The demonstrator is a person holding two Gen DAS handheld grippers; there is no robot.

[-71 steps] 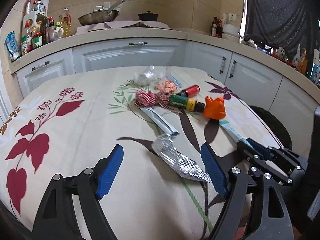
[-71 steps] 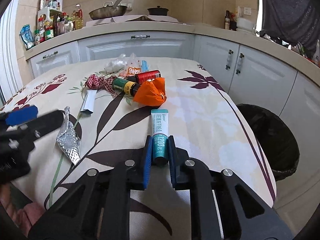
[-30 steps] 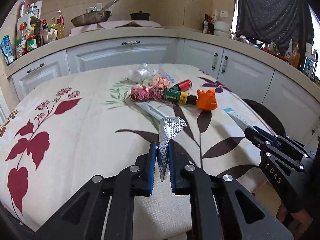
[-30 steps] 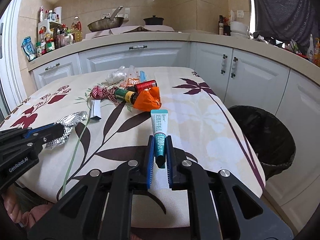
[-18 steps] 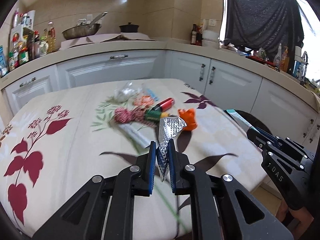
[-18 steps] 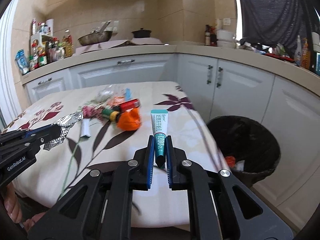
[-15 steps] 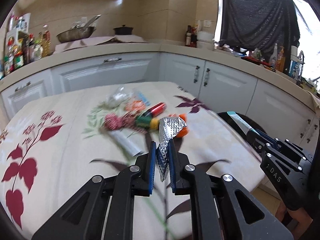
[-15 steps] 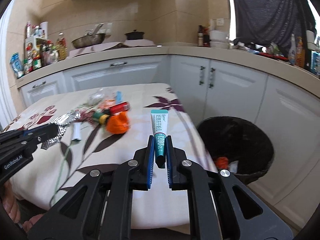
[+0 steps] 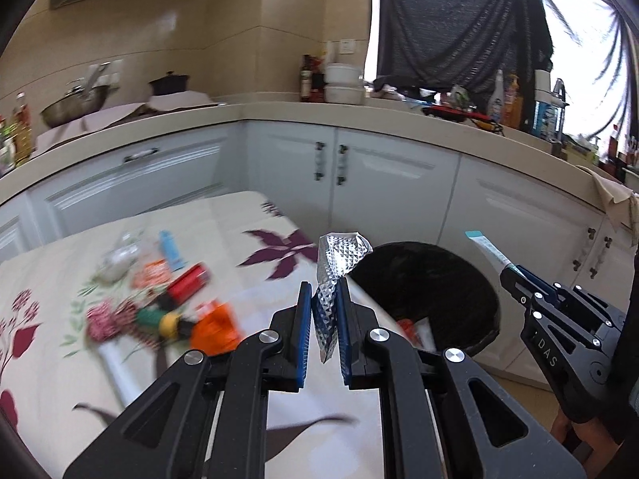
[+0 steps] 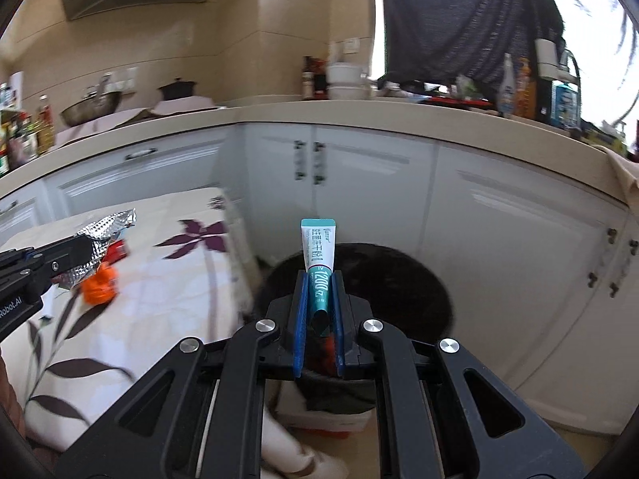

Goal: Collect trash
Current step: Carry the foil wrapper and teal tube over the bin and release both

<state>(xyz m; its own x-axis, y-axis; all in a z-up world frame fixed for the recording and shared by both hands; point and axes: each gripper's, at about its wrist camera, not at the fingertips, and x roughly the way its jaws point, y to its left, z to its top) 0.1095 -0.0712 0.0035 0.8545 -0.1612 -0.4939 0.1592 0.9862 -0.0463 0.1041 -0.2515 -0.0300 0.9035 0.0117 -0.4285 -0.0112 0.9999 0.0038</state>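
- The left hand-held gripper is clenched on a crumpled silver foil wrapper with an embossed diamond pattern; the wrapper stands up out of the blue pads, in front of the rim of the bin.
- The right hand-held gripper is clenched on a teal and white toothpaste tube, which sticks forward with its flat crimped end up, in front of the round black-lined trash bin.
- Writing: the tube's teal part reads "1200" plus characters too small to make out. The right hand-held gripper's body carries the letters "DAS" in the left wrist view; the left one shows "Robot.AI" at the edge of the right wrist view.
- Inside the bin some red and white scraps show.
- The desk wears a cream cloth printed with purple, brown and red leaves and flowers. On it, blurred, lie an orange crumpled bag, a red cylinder, a green and yellow cylinder, a red and white checked bundle, a blue packet and a clear plastic wrapper.
- The room is a kitchen: white cabinets under a beige worktop, beige wall tiles, a steel wok, a dark pot, stacked white bowls and a dark curtain at a bright window.
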